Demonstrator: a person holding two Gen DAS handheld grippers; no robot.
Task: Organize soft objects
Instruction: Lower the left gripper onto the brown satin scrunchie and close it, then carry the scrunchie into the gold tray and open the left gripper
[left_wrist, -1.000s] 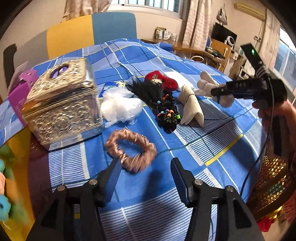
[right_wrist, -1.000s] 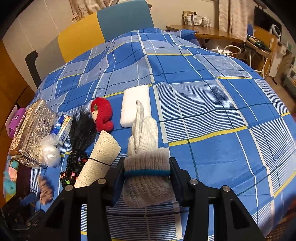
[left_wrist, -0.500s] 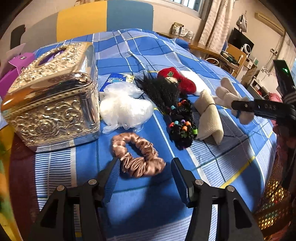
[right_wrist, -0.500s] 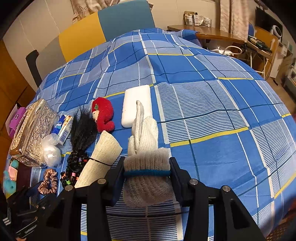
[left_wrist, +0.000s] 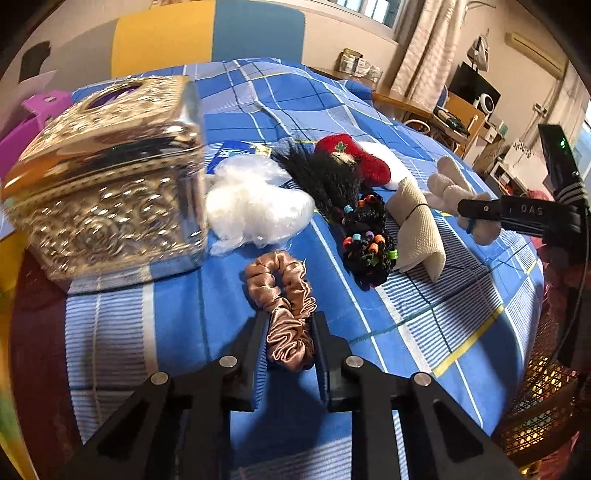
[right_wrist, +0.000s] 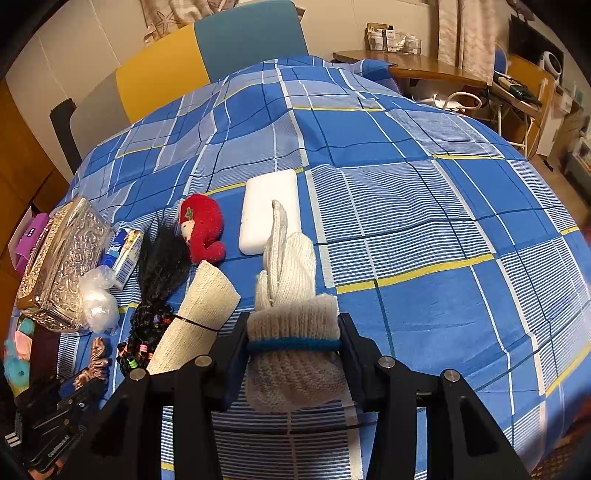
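Observation:
A brown satin scrunchie (left_wrist: 282, 291) lies on the blue checked cloth (left_wrist: 184, 317), and my left gripper (left_wrist: 289, 343) is shut on its near end. The scrunchie (right_wrist: 96, 360) also shows at the lower left of the right wrist view. My right gripper (right_wrist: 293, 343) is shut on the cuff of a cream knitted glove (right_wrist: 291, 295), whose fingers point away over the cloth. Between the two lie a rolled beige bandage (left_wrist: 417, 225), a black hair bundle with coloured beads (left_wrist: 364, 240), a red plush toy (left_wrist: 354, 162), a white wad in plastic (left_wrist: 255, 208) and a white foam block (right_wrist: 267, 214).
An ornate gold tissue box (left_wrist: 107, 192) stands left of the scrunchie. A small blue carton (right_wrist: 123, 254) lies beside it. A pink box (left_wrist: 22, 122) sits at the far left edge. A woven basket (left_wrist: 543, 413) is at the lower right. A desk with a monitor (left_wrist: 472, 88) stands behind.
My left gripper has moved forward onto the scrunchie and its jaws have shut on the near end. The right gripper and glove have not moved.

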